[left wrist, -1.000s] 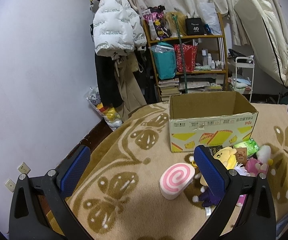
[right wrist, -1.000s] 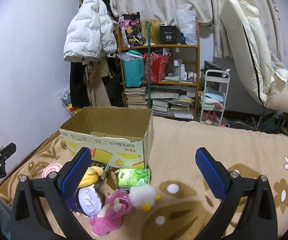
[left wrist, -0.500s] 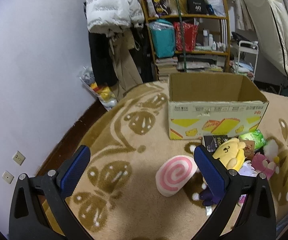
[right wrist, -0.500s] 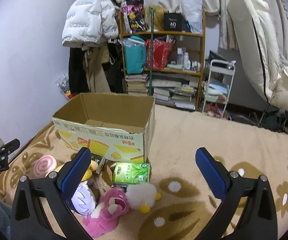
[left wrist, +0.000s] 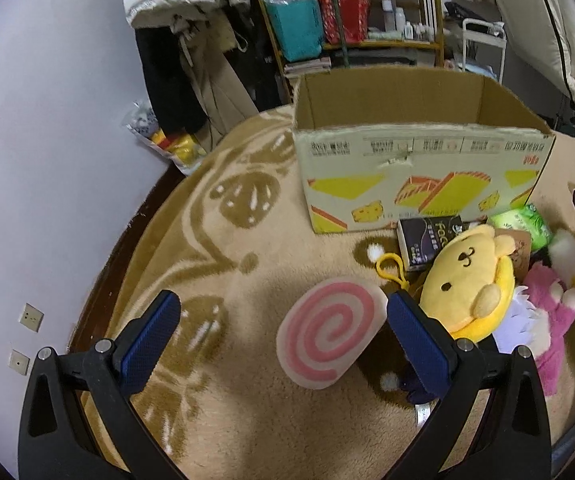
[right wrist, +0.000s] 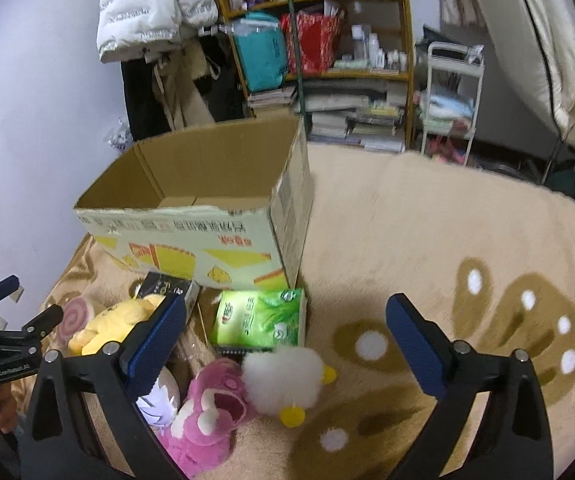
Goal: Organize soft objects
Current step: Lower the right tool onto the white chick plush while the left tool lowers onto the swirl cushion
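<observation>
An open cardboard box [left wrist: 415,160] stands on a beige patterned blanket; it also shows in the right wrist view [right wrist: 215,232]. In front of it lie a pink spiral cushion [left wrist: 329,334], a yellow dog plush [left wrist: 467,282], a pink bear plush [right wrist: 211,412], a white fluffy duck [right wrist: 283,376], a green tissue pack [right wrist: 261,318] and a dark packet [left wrist: 431,240]. My left gripper [left wrist: 279,328] is open, hovering over the spiral cushion. My right gripper [right wrist: 287,332] is open above the duck and tissue pack.
A wooden shelf [right wrist: 327,40] full of bags and books stands behind the box. Coats [left wrist: 183,40] hang at the back left. A white cart [right wrist: 451,96] and a cream recliner [right wrist: 527,40] are at the right. The blanket edge drops off at the left [left wrist: 127,232].
Both grippers have tilted down and moved closer to the toys. The left gripper now hovers over the spiral cushion. Both stay open.
</observation>
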Action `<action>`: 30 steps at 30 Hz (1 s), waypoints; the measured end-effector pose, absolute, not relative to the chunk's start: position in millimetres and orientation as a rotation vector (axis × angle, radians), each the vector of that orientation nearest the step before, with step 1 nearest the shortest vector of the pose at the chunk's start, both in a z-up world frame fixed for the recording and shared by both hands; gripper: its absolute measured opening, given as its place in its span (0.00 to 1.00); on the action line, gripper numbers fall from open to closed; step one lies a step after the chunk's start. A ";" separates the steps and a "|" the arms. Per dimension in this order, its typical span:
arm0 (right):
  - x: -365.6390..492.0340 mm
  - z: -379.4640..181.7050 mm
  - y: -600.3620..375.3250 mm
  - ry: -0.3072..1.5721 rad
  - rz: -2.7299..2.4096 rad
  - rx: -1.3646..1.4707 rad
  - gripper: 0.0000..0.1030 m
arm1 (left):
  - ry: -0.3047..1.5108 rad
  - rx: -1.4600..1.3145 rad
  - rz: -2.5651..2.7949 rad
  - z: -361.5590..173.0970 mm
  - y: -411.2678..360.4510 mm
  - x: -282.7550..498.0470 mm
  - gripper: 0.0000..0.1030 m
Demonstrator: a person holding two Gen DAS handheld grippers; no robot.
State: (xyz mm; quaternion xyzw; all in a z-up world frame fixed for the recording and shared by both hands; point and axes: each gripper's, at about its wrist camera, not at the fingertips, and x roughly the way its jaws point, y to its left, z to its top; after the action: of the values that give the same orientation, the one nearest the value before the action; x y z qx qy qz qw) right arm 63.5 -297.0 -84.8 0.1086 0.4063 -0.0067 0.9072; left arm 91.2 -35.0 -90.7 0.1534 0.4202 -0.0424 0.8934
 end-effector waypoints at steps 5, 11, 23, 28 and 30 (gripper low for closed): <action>71.3 -102.1 -294.0 0.913 0.029 0.234 0.95 | 0.948 0.322 -0.103 -107.0 -35.1 100.8 0.99; 77.8 -125.0 -293.8 1.039 0.040 0.236 0.78 | 1.014 0.315 -0.115 -121.2 -33.5 106.8 0.99; 82.5 -147.4 -292.8 1.121 0.074 0.259 0.49 | 1.090 0.187 -0.138 -129.4 -18.6 119.0 0.99; 82.4 -148.5 -292.6 1.125 0.073 0.260 0.49 | 1.105 0.149 -0.160 -131.8 -16.0 120.5 0.99; 82.9 -147.5 -291.8 1.125 0.070 0.257 0.49 | 1.094 0.160 -0.160 -130.3 -17.4 119.3 0.99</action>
State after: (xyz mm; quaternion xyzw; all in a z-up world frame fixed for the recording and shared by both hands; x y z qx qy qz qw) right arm 82.9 -291.8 -147.5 0.1216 0.5317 0.0332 0.8375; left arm 119.3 -17.4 -130.3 0.0758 0.5189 -0.0757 0.8481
